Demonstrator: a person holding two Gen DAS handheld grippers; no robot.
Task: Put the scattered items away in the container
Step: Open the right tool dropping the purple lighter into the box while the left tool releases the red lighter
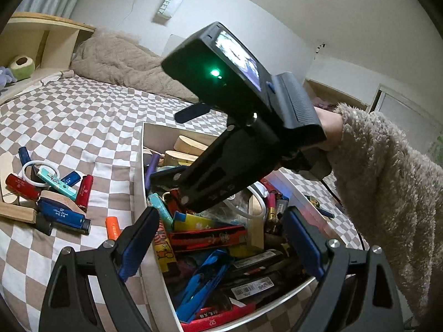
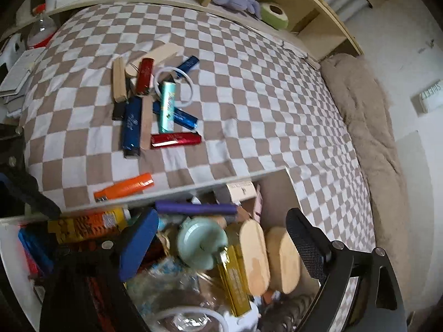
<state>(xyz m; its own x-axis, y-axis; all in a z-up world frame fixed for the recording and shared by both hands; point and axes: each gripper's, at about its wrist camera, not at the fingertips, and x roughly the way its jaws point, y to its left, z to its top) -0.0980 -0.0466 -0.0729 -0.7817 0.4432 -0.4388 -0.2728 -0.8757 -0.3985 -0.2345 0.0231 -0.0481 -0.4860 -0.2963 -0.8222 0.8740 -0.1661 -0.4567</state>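
Note:
A white container [image 1: 139,182] full of small packs, lighters and wooden blocks sits on the checkered bed; it also shows in the right wrist view [image 2: 177,188]. My left gripper [image 1: 221,238] is open and empty above the container's near end. My right gripper [image 2: 224,243] is open and empty over the container's far part, above wooden blocks [image 2: 254,254] and a mint round thing [image 2: 199,243]. Its body [image 1: 235,105] shows in the left wrist view. Scattered items [image 1: 52,193] lie in a pile left of the container, also in the right wrist view [image 2: 155,105]. An orange lighter [image 2: 124,188] lies beside the container wall.
A beige blanket [image 1: 121,63] lies bunched at the bed's far side. A wooden headboard shelf [image 2: 304,8] holds a green roll and a purple toy. Books and a bottle [image 2: 41,30] stand at the bed's left edge.

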